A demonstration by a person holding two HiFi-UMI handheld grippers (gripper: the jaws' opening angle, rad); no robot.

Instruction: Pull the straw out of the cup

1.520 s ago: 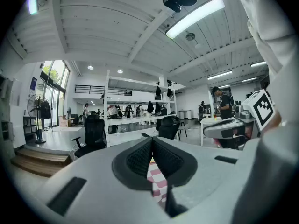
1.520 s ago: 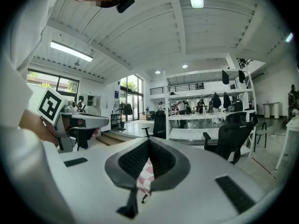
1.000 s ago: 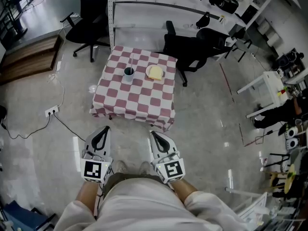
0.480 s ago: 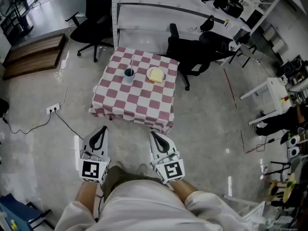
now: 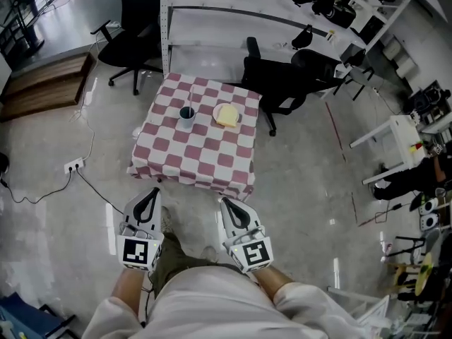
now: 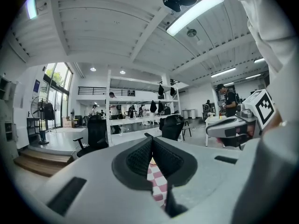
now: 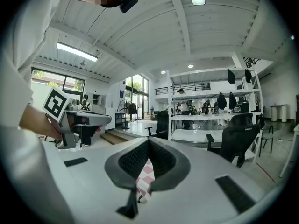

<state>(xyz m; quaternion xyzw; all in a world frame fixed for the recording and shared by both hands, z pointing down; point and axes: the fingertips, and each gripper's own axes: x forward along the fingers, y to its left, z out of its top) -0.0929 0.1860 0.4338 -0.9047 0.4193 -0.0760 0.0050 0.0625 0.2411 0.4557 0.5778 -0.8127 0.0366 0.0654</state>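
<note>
A dark cup (image 5: 186, 114) with a thin straw (image 5: 191, 95) standing in it sits on the far left part of a small table with a red and white checked cloth (image 5: 194, 154). Beside the cup lies a yellow item on a white plate (image 5: 227, 114). My left gripper (image 5: 151, 192) and right gripper (image 5: 225, 203) are held low in front of me, well short of the table's near edge, pointing at it. Both are shut with nothing between the jaws. A strip of the checked cloth (image 6: 156, 183) shows below the shut left gripper (image 6: 152, 139), and the same under the right gripper (image 7: 149, 141).
Black office chairs stand behind the table (image 5: 282, 76) and at the far left (image 5: 127, 37). A white shelf post (image 5: 164, 27) rises behind the table. A power strip with cable (image 5: 73, 166) lies on the floor to the left. A white table (image 5: 395, 133) stands right.
The table has drawn slightly nearer in the head view as I step toward it. Both grippers have come forward with me and stay shut.
</note>
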